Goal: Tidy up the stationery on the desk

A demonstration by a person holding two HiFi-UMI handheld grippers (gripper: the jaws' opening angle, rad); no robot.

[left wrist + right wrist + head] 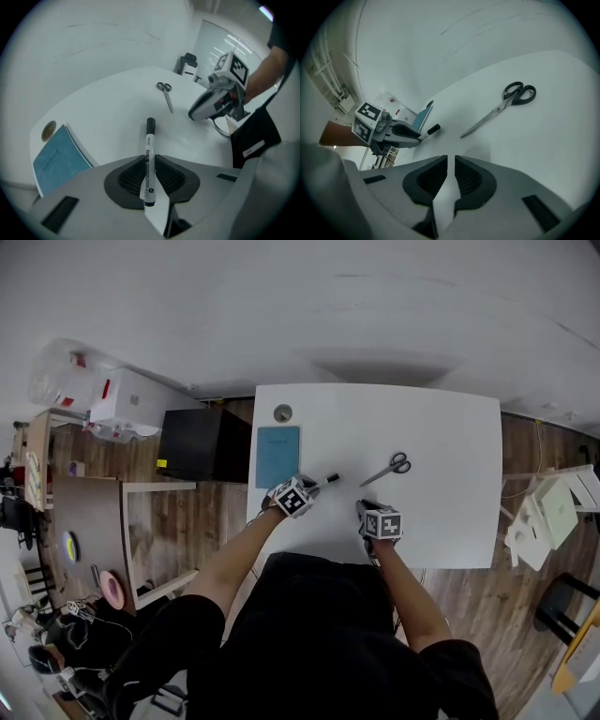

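A black-capped white marker (149, 154) lies between the pads of my left gripper (150, 161), which is shut on its barrel; the cap end points out over the white desk (450, 521). In the head view that left gripper (312, 486) is at the desk's front left with the marker (327, 481) sticking out to the right. My right gripper (362, 507) hovers just right of it, jaws a narrow gap apart and empty (451, 161). Black-handled scissors (389, 468) lie closed farther back. A blue notebook (277, 456) rests near the left edge.
A small round disc (282, 412) sits behind the notebook near the desk's back left corner. A black cabinet (202, 443) stands left of the desk and white shelving (553, 512) to its right. The desk's front edge is just under both hands.
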